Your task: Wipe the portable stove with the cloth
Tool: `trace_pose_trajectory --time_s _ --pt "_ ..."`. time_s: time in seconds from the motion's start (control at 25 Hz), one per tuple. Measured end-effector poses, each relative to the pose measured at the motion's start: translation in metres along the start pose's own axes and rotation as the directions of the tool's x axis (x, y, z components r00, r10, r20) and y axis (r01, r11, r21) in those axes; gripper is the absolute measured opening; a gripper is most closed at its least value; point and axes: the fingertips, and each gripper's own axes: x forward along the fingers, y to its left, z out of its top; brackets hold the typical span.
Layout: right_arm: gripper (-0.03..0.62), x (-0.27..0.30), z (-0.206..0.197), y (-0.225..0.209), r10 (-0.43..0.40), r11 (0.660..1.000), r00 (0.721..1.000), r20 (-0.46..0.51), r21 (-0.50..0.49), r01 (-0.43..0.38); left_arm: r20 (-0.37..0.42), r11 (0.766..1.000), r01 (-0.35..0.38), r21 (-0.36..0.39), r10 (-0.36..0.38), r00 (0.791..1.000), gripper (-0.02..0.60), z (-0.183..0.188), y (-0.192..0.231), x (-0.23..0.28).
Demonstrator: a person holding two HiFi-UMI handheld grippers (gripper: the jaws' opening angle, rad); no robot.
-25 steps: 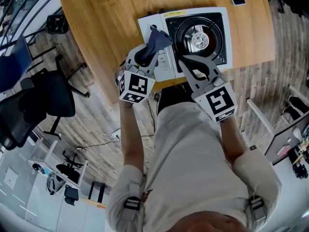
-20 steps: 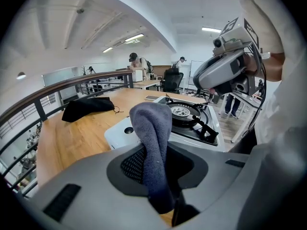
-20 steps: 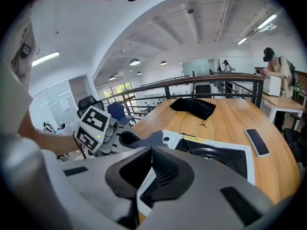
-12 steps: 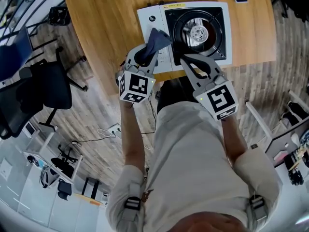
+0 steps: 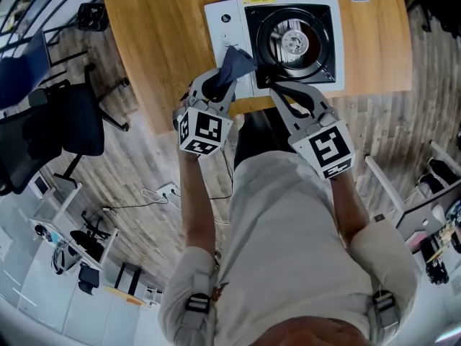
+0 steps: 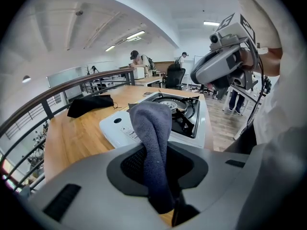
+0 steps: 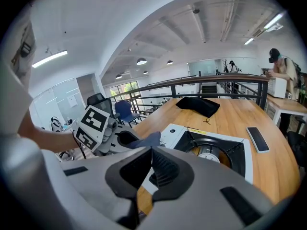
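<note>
The left gripper (image 5: 217, 85) is clamped on the grey cloth (image 5: 235, 62). The cloth runs up between the jaws and folds over at its free end, as the left gripper view (image 6: 154, 128) shows. That end hangs over the white control panel on the left of the stove (image 5: 225, 31), near the stove's near left corner; whether it touches the panel cannot be told.

The stove stands at the near edge of the tabletop (image 5: 162, 45), its black burner well on the right side. The right gripper (image 5: 274, 87) has its jaws pressed together with nothing between them, the tips over the stove's near edge just right of the cloth.

In the right gripper view a phone (image 7: 257, 139) lies on the tabletop just beside the stove's right edge, and a black bag (image 7: 197, 104) lies beyond the stove's far edge, well apart from it
</note>
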Motion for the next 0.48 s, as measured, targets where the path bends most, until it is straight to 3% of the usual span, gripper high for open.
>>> trace_pose_trajectory --time_s 0.48 --pt "0.021 -0.015 -0.013 0.013 0.032 0.999 0.999 -0.001 -0.028 -0.032 -0.021 0.999 -0.036 -0.015 0.036 0.999 0.11 -0.011 -0.025 -0.012"
